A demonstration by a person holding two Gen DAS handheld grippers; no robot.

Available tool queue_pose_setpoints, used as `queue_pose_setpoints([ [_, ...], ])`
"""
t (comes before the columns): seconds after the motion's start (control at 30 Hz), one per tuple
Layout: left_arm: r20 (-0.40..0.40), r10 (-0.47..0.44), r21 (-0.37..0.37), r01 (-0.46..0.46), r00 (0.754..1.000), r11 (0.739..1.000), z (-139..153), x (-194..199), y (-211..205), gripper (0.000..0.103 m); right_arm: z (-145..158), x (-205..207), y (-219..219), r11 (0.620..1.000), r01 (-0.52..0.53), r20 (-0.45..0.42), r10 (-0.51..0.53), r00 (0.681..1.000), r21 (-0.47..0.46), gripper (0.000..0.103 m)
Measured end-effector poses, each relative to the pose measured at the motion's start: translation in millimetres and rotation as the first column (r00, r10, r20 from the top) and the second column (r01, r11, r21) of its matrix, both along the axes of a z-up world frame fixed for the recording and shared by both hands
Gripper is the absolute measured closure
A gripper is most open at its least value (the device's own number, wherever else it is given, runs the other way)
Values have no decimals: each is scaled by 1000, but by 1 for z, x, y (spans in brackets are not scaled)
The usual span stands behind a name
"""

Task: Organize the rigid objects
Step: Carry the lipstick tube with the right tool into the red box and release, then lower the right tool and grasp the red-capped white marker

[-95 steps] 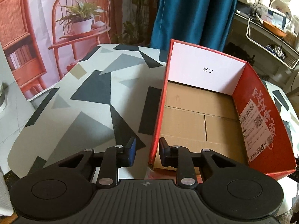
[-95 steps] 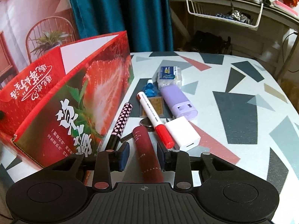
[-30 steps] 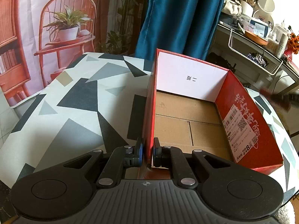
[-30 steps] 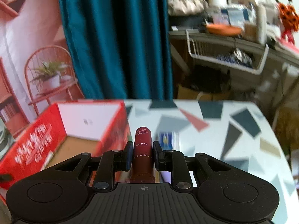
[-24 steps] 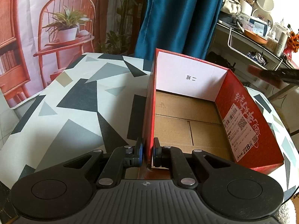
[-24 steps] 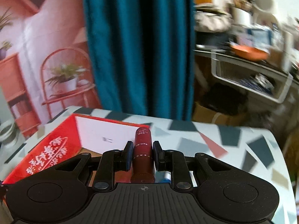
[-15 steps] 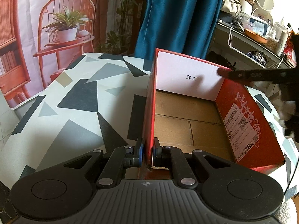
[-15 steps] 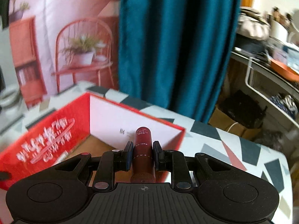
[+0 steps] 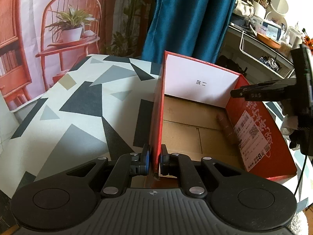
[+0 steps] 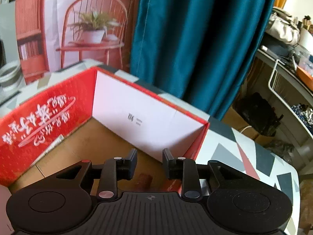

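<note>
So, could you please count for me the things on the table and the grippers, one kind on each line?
Red cardboard box: 1
Dark red tube, lying inside the box: 1
Left gripper, jaws shut on the box wall: 1
Right gripper, jaws just opened, empty: 1
Total: 4

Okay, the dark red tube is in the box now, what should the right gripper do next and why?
Probably lift the right gripper clear of the red box. Its jaws have just been opening with nothing between them, and the dark red tube lies on the box floor by the right wall. The left gripper pinches the near wall, steadying it.
</note>
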State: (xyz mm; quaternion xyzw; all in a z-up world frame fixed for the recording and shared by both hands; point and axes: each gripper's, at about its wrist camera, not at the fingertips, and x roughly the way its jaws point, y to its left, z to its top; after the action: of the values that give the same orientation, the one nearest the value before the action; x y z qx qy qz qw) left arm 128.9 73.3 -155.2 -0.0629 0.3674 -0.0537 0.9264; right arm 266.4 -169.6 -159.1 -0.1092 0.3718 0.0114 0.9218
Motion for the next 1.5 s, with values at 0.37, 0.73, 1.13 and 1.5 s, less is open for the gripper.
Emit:
queue_pose_setpoints([
  [0.37, -1, 6, 14, -6, 1000, 1000, 0, -1, -2, 92, 40, -60, -46, 980, 36, 220, -80, 972, 195, 2],
  [0.73, -6, 15, 31, -15, 1000, 999, 1, -1, -5, 92, 29, -115, -92, 962, 215, 300, -258, 918, 170, 0],
  [1.13, -2, 18, 50, -18, 1000, 999, 2, -1, -7, 92, -48, -141, -113, 936, 307, 225, -341, 913, 172, 14],
  [1.5, 6, 16, 58, -17, 1000, 998, 0, -2, -8, 92, -89, -123, -86, 944, 266, 170, -300, 939, 197, 61],
])
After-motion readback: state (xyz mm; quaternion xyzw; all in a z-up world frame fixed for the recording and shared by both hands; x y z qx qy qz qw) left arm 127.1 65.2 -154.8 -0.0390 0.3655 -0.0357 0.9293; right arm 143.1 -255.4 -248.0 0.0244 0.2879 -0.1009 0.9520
